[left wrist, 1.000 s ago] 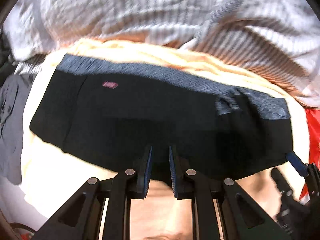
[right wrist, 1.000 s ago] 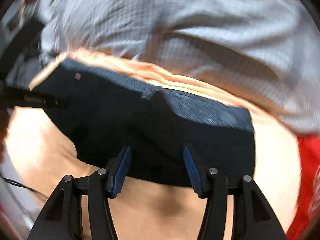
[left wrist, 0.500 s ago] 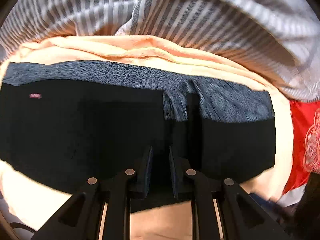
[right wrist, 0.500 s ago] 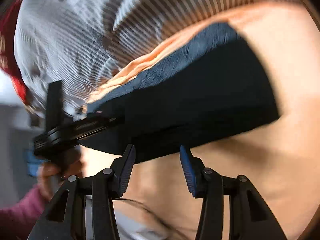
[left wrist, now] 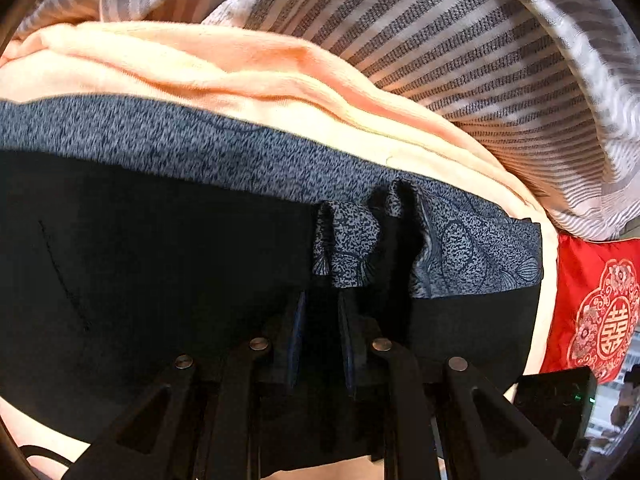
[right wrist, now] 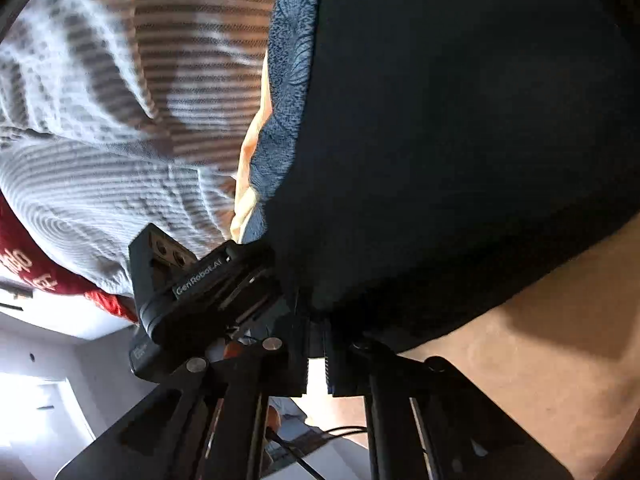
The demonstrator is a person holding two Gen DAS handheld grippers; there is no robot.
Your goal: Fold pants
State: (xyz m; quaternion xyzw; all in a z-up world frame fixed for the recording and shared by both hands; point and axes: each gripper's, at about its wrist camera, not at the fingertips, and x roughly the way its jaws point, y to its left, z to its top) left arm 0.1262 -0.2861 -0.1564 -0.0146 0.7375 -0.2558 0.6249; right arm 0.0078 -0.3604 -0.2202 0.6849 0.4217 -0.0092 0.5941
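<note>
Pants (left wrist: 160, 280) lie on the peach sheet (left wrist: 240, 68), both grippers, left (left wrist: 322, 320) and right (right wrist: 316, 336), pinching the black hem tight.

Peach sheet (left wrist: 248, 64), striped blanket (left wrist: 480, 52), red cushion (left wrist: 592, 300).

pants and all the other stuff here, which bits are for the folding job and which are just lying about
For the job: pants, left gripper, right gripper.

Lying about: peach sheet, striped blanket, red cushion.
</note>
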